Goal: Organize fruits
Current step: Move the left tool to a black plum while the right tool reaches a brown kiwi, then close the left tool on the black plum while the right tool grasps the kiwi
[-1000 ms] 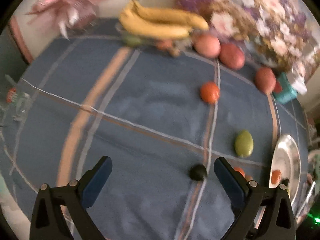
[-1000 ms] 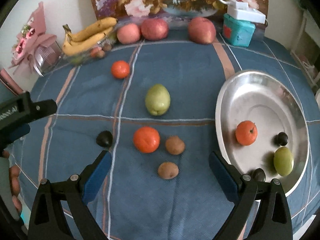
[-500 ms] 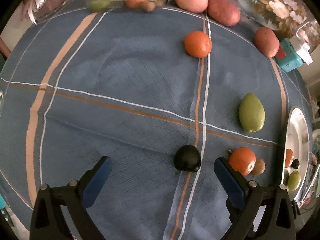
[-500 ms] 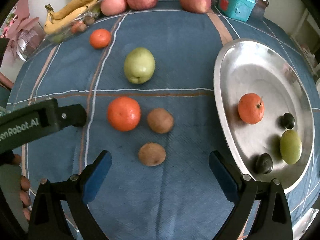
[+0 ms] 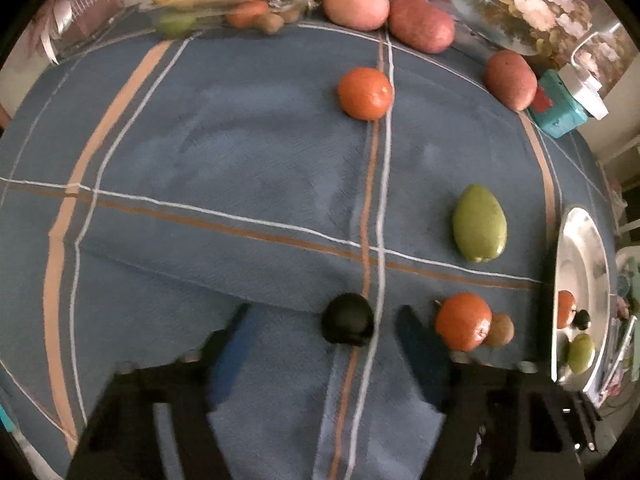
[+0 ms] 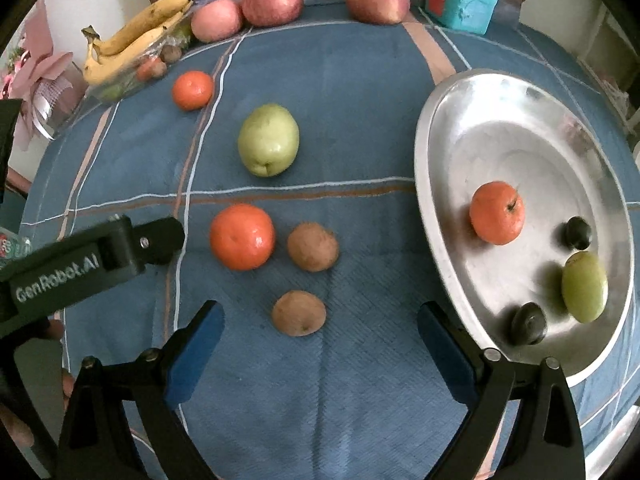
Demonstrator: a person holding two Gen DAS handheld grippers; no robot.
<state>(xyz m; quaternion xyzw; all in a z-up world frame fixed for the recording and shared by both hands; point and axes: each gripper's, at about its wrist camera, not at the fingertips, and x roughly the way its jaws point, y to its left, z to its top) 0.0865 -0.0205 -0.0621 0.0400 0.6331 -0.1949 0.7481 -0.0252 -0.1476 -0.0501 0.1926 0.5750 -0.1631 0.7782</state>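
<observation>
- Left gripper (image 5: 326, 330) jaws, just closing (blurred), straddle the dark fruit (image 5: 347, 324), seemingly without touching.
- Right gripper (image 6: 316, 328) jaws, also narrowing, stand apart around the nearer kiwi (image 6: 299, 313).

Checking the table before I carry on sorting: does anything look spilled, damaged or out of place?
Nothing is spilled or damaged. What is still out of place is loose fruit on the blue tablecloth: two oranges, a green pear, two kiwis and a dark plum. The metal tray already holds four fruits.
</observation>
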